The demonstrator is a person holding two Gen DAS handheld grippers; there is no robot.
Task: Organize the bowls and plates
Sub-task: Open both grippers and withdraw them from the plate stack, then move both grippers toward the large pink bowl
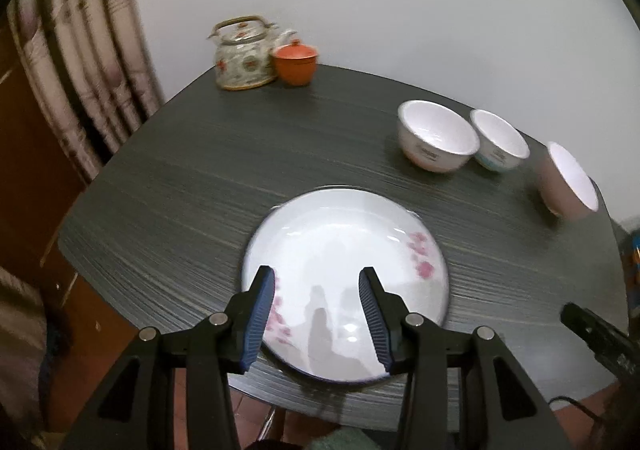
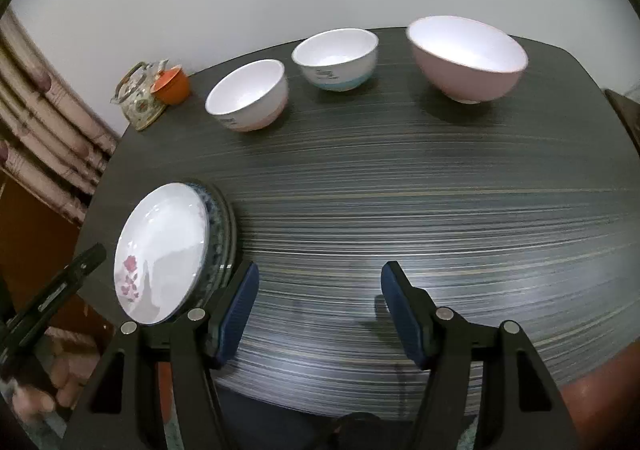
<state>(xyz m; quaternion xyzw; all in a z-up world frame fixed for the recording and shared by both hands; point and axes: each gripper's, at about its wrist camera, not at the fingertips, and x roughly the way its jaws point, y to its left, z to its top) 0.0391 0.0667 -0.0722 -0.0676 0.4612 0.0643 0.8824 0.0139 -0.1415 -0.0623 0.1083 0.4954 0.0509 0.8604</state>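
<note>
Plates point(image 2: 168, 246) sit stacked at the table's point(image 2: 400, 210) near left edge; three bowls point(image 2: 248, 96) line its far side. Left gripper point(image 1: 318, 314) hovers spread and empty above the stack, right gripper point(image 2: 318, 314) likewise beside it. Nest bowls gently, smallest last.

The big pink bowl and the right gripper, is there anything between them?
No. In the right wrist view only bare dark table lies between the right gripper and the big pink bowl. Nothing sits between its open fingers either.
</note>
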